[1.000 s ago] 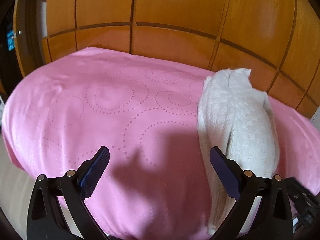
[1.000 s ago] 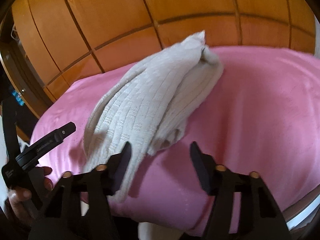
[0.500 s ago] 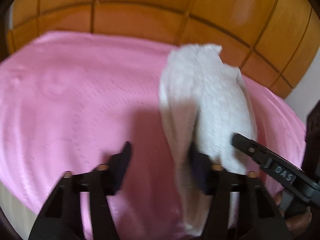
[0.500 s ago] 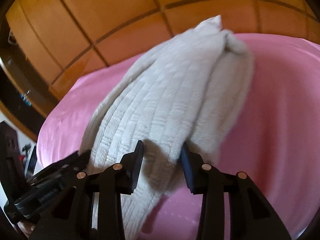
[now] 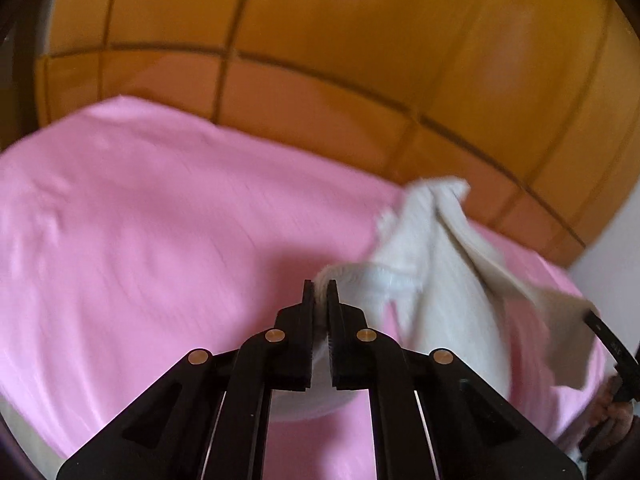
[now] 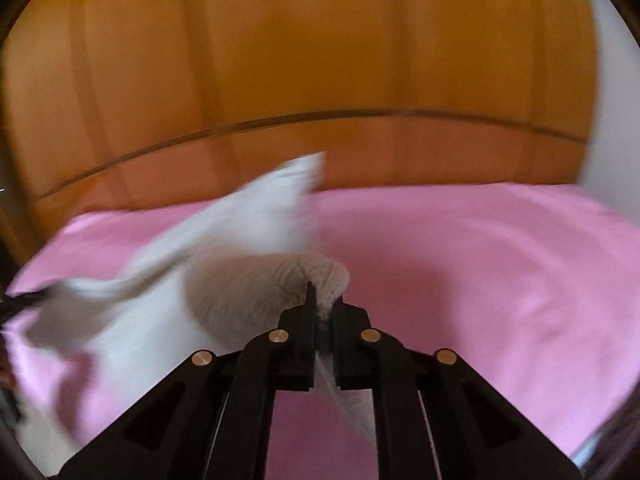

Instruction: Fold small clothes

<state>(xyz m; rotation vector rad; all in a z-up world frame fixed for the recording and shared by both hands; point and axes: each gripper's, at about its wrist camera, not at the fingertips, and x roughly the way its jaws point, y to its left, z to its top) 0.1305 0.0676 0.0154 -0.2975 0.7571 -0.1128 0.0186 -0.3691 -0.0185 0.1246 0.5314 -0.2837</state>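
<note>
A small white knitted garment (image 5: 436, 276) lies partly lifted over a pink blanket (image 5: 160, 240). My left gripper (image 5: 320, 292) is shut on one near edge of the garment. My right gripper (image 6: 323, 300) is shut on another near edge of the same garment (image 6: 240, 248). The cloth stretches between the two grippers and its far end rests on the blanket. The right gripper shows at the right edge of the left wrist view (image 5: 612, 352). Both views are blurred by motion.
The pink blanket (image 6: 480, 264) covers a bed-like surface. A wooden panelled wall (image 5: 320, 60) stands right behind it. A pale wall (image 6: 612, 120) shows at the far right.
Both grippers have closed from open onto the near edges of the white garment. The garment has been pulled up from its folded bundle and spread sideways between them.
</note>
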